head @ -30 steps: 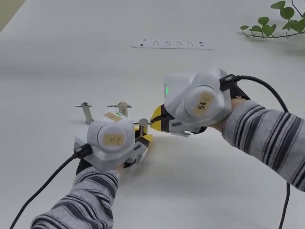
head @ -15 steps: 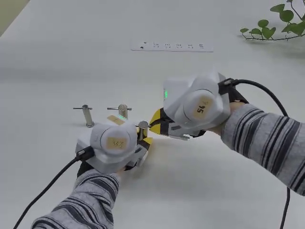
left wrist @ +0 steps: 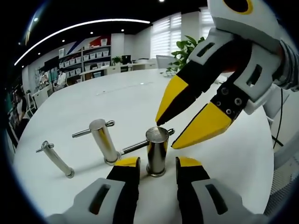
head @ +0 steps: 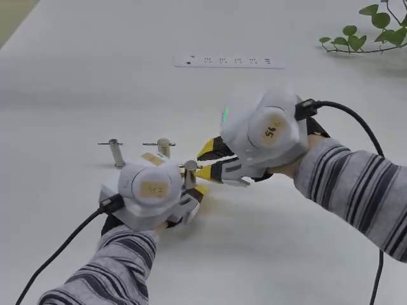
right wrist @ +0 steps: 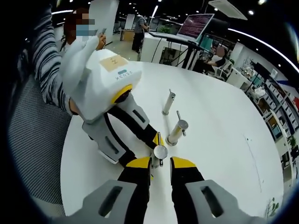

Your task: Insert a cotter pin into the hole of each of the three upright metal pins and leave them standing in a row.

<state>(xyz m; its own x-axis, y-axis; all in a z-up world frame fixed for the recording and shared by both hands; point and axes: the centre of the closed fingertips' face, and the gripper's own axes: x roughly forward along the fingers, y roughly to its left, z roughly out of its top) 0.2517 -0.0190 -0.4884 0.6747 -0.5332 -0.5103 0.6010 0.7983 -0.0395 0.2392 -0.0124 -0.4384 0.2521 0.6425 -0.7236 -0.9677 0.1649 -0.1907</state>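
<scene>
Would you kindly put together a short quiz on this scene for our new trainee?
1. How many upright silver metal pins stand on the white table?
2. True or false: the yellow-tipped jaws of the right gripper are pressed shut.
3. Which lies flat at the table's far side? A. a long white power strip; B. a red toolbox; C. a blue tray.
Key: 1. three; 2. false, they stand apart; 3. A.
</scene>
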